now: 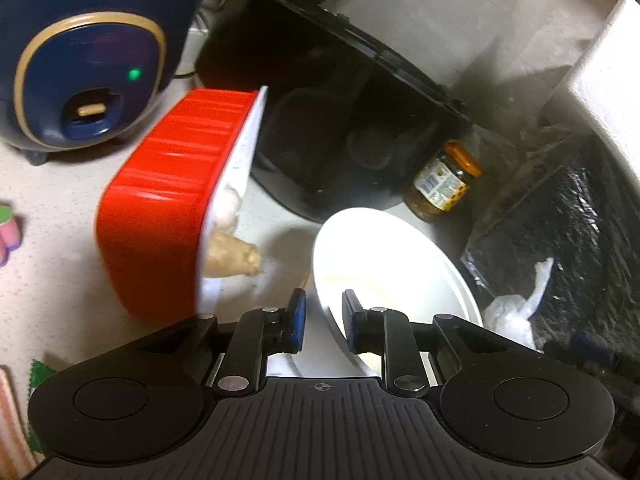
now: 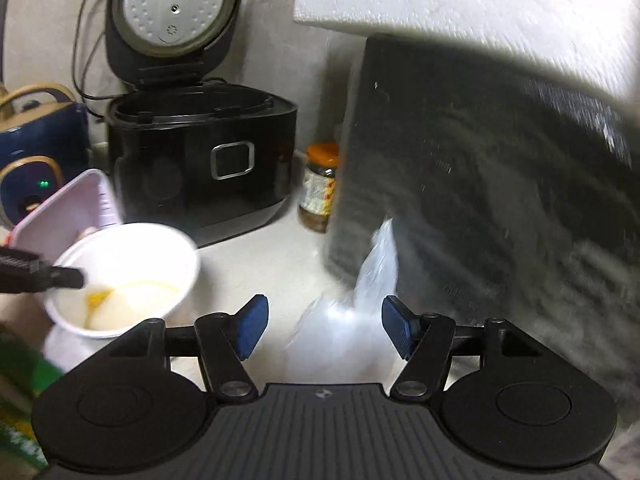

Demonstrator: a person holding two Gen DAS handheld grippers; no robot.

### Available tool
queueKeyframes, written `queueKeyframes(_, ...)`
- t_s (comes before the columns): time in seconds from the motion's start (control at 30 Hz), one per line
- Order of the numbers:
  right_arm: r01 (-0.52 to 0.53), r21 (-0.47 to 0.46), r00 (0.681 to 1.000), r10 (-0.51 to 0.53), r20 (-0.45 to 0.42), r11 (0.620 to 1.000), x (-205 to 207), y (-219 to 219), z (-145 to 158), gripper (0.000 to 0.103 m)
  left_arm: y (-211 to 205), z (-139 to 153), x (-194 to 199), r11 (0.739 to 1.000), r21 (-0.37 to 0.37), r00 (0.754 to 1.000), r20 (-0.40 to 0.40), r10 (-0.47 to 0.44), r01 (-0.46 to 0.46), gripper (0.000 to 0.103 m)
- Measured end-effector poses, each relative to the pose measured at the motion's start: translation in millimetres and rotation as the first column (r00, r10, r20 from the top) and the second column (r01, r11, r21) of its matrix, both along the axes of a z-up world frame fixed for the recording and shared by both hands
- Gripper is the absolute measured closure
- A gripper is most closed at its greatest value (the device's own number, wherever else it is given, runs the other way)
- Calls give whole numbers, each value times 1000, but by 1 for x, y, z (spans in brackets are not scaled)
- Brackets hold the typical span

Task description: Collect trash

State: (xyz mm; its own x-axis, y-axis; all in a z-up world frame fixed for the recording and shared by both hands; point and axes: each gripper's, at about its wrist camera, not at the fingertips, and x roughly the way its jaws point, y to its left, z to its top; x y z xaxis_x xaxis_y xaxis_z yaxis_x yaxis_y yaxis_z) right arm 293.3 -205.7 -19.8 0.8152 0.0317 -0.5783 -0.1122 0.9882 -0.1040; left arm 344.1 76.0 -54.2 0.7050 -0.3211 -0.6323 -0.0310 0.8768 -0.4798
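Observation:
My left gripper (image 1: 324,320) is shut on the rim of a white disposable bowl (image 1: 384,256) with yellowish residue and holds it tilted above the counter. The bowl also shows in the right wrist view (image 2: 132,272), with the left gripper's fingers (image 2: 60,276) on its rim. My right gripper (image 2: 324,326) is open, with a crumpled clear plastic bag (image 2: 348,320) lying between its fingers on the counter. That bag shows in the left wrist view (image 1: 516,312) beside a black trash bag (image 1: 560,216), which stands right of the gripper in the right wrist view (image 2: 480,184).
A red container (image 1: 168,204) with ginger (image 1: 236,256) lies left of the bowl. A black rice cooker (image 2: 200,160) with raised lid stands behind. A blue appliance (image 1: 84,72) is at far left. An orange-lidded jar (image 2: 320,184) stands between cooker and trash bag. White foam (image 2: 480,4) is above.

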Motion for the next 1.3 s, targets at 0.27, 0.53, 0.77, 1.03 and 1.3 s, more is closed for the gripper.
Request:
queueKeyframes(0.27, -79, -9, 997, 79, 3, 997, -21, 30, -14, 37, -13, 47, -16, 977, 163, 979, 128, -161, 139, 80)
queueKeyframes(0.53, -146, -1, 989, 146, 23, 989, -22, 64, -12, 36, 20, 76, -35, 923, 384, 965, 252, -76, -27, 80)
queueKeyframes(0.77, -223, -18, 971, 223, 83, 975, -27, 104, -1, 21, 54, 44, -48, 905, 424, 990, 138, -29, -32, 80)
queueKeyframes(1.03, -378, 15, 923, 379, -68, 926, -11, 159, -27, 21, 81, 15, -65, 952, 305, 997, 56, -44, 25, 80)
queueKeyframes(1.3, -118, -135, 988, 102, -116, 984, 25, 145, -53, 23, 96, 23, -80, 981, 194, 996, 88, -29, 11, 80)
